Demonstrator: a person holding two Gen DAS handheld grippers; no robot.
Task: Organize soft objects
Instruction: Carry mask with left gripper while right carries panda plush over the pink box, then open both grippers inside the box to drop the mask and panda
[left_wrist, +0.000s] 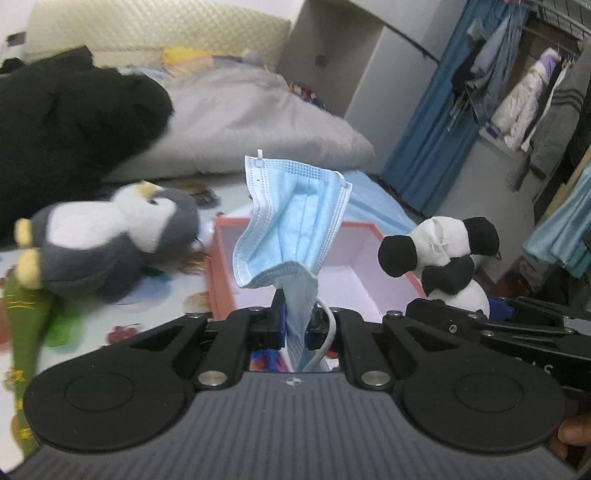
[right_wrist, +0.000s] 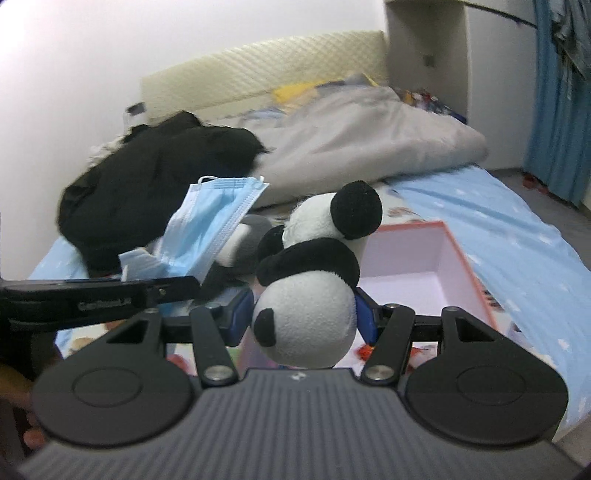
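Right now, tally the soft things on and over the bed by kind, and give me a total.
Plush toys: 2, a black-and-white panda plush in the right claw, a grey-and-white penguin plush lying on the bed.
Pleated blue face masks: 1, pinched in the left claw.
Black garments: 1.
Grey quilts: 1.
Total: 5.

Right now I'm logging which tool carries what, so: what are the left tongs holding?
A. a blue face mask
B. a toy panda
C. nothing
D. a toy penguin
A: the left tongs are pinched shut on the blue face mask, while the toy panda sits in the right tongs.
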